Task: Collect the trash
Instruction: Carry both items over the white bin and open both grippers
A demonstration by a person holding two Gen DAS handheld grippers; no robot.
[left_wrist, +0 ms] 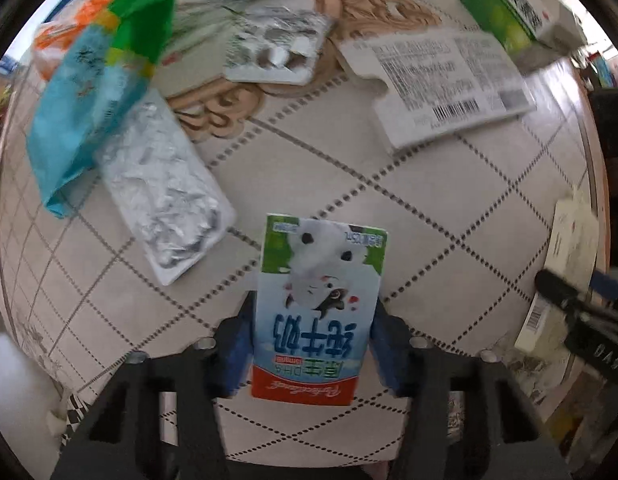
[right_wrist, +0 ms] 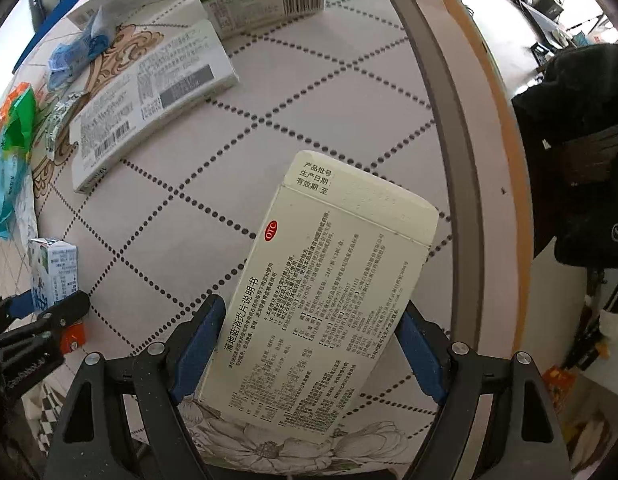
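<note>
My left gripper (left_wrist: 313,340) is shut on a small milk carton (left_wrist: 321,304) with a blue, green and red print, held above the table. The carton also shows in the right wrist view (right_wrist: 53,272) at the far left. My right gripper (right_wrist: 309,340) is shut on a cream medicine box (right_wrist: 325,292) with an OTC mark and dense print, near the table's right edge. That box also shows at the right of the left wrist view (left_wrist: 565,264).
On the tiled tablecloth (left_wrist: 429,216) lie a silver foil pack (left_wrist: 165,196), a blue-green snack bag (left_wrist: 97,92), a blister pack (left_wrist: 273,48), a flat white box (left_wrist: 441,88) and a green-white box (left_wrist: 509,12). The table edge (right_wrist: 457,120) runs at right.
</note>
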